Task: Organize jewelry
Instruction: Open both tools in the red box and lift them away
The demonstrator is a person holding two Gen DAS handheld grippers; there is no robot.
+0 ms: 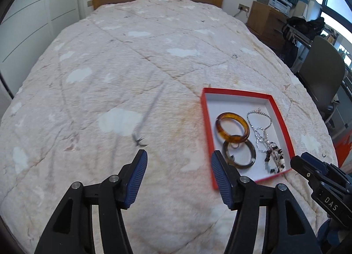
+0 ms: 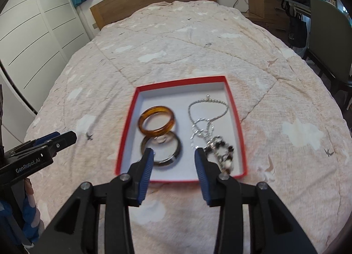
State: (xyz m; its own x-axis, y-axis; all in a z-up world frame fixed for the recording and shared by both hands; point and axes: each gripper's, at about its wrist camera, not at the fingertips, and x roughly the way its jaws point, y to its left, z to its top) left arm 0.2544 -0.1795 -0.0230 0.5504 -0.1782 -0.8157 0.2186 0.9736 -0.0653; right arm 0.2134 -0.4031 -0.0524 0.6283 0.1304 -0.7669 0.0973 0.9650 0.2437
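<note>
The right gripper [image 2: 173, 154], jaws wide and holding nothing, hangs over the near end of one red box [image 2: 126, 130] on the quilt [image 2: 286, 99]. Inside lie two bangles, amber [image 2: 156, 124] and dark [image 2: 177, 148], one silver chain [image 2: 206, 110] and one beaded piece [image 2: 224, 154]. The left gripper [image 1: 179, 158], also wide and empty, reads "GenRobot.AI"; the right's body reads "DAS".

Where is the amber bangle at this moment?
The amber bangle lies inside the red box on the bed, in its left half, overlapping the far edge of the dark bangle, left of the silver chain.
</note>
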